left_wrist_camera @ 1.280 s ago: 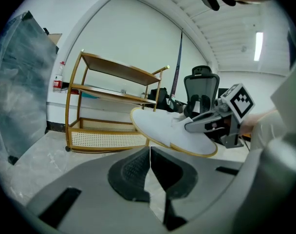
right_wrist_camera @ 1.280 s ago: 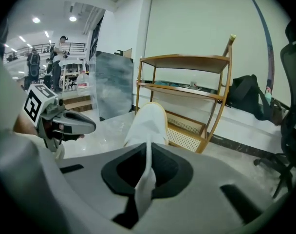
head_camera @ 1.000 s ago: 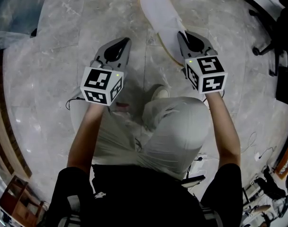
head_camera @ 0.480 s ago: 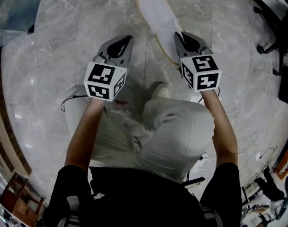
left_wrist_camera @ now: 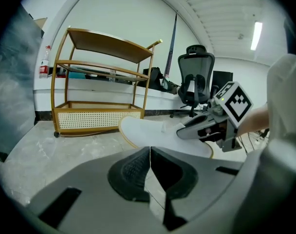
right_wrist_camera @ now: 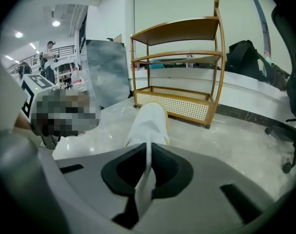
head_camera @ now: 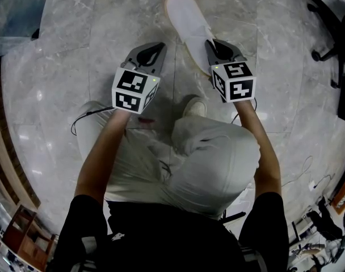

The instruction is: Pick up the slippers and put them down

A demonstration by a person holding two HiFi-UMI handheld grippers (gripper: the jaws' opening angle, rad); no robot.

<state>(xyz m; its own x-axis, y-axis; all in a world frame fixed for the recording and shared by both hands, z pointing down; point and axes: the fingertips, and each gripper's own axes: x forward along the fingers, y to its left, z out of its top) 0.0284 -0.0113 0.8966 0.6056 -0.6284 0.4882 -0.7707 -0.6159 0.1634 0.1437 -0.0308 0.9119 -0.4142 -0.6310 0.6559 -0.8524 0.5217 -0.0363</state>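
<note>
The white slipper [head_camera: 186, 24] lies lengthwise away from the person over the grey marble floor [head_camera: 76, 50], its heel end toward the person and its toe toward a gold wire shelf rack [left_wrist_camera: 109, 44]. It sits low, close to the floor. No view settles whether the toe already rests on the floor. Only this one slipper can be seen.

The step in hand looks to be the setting-down. To do it well, the sole should come down flat on the floor, toe and heel together, so that the slipper does not flop or roll onto its side. The grip is on a thin edge, so the slipper probably hangs limp from that point. It should be let go only when the floor carries it. The claw should then open wide enough that the fabric does not snag on the pads and lift again.

The right claw [head_camera: 212, 44] is pinched tight on the thin white edge at the heel end. Its own view shows the fabric running up between the two pads, with hardly any gap. The left claw [head_camera: 158, 47] hovers beside the slipper and apart from it. Its jaws are pressed together with nothing between them, and it touches nothing that I can see. I judge it has no part in this step.
</note>
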